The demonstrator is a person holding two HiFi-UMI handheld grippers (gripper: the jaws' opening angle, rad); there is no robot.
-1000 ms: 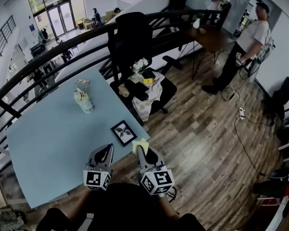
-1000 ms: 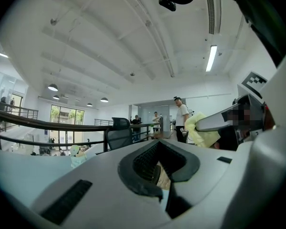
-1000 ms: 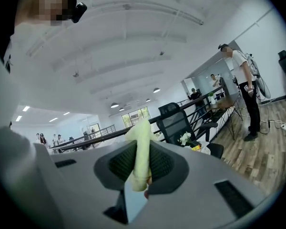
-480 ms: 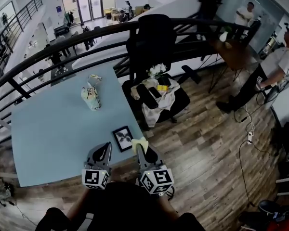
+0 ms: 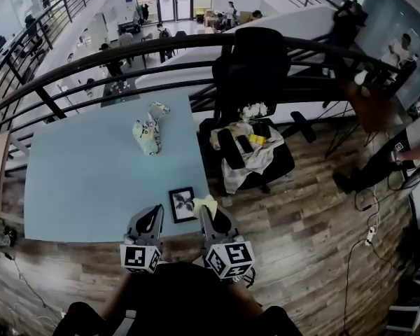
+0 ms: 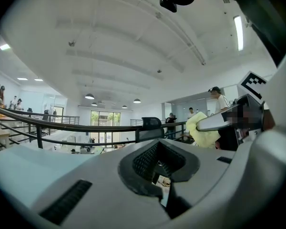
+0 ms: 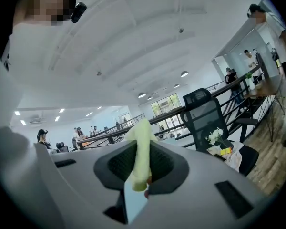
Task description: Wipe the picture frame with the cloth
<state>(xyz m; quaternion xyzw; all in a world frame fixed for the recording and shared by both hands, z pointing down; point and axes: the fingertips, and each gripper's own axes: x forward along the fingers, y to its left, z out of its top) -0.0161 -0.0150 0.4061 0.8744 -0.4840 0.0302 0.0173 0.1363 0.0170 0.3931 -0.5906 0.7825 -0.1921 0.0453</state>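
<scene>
Picture frame: one, black-edged, lying flat (image 5: pixel 183 204) on the light blue table (image 5: pixel 84 187), just ahead of both gripper tips and between them, closer to the right one.
Cloth: one, pale yellow (image 5: pixel 206 204), clamped in the right gripper (image 5: pixel 208 214) and sticking out past its tip, just beside the frame's right side. Whether they touch cannot be told.
Right gripper: jaws closed on the cloth; its own view shows the fold (image 7: pixel 142 149) pinched between the black pads and rising above them.
Left gripper: (image 5: pixel 154 215) jaws together with nothing between them, tip over the table's near edge, just left of the frame.
Edges: the frame sits in the table's near right corner, close to both the near edge and the right edge. The right gripper hangs over that corner.
Open room: bare tabletop spreads to the left of the tools and ahead of them. Wood floor (image 5: pixel 315 257) lies open to their right.
Other things on table: one patterned bundle (image 5: pixel 148 136), well ahead of the grippers.
Beyond the table: one black office chair (image 5: pixel 255 82) heaped with clothes, ahead and to the right; a black railing (image 5: pixel 91 61) runs behind.
View differences: only the head view shows the frame. The left gripper view shows the cloth (image 6: pixel 202 128) side-on, off to its right. The right gripper view shows white flowers (image 7: pixel 214 136) on the chair.
</scene>
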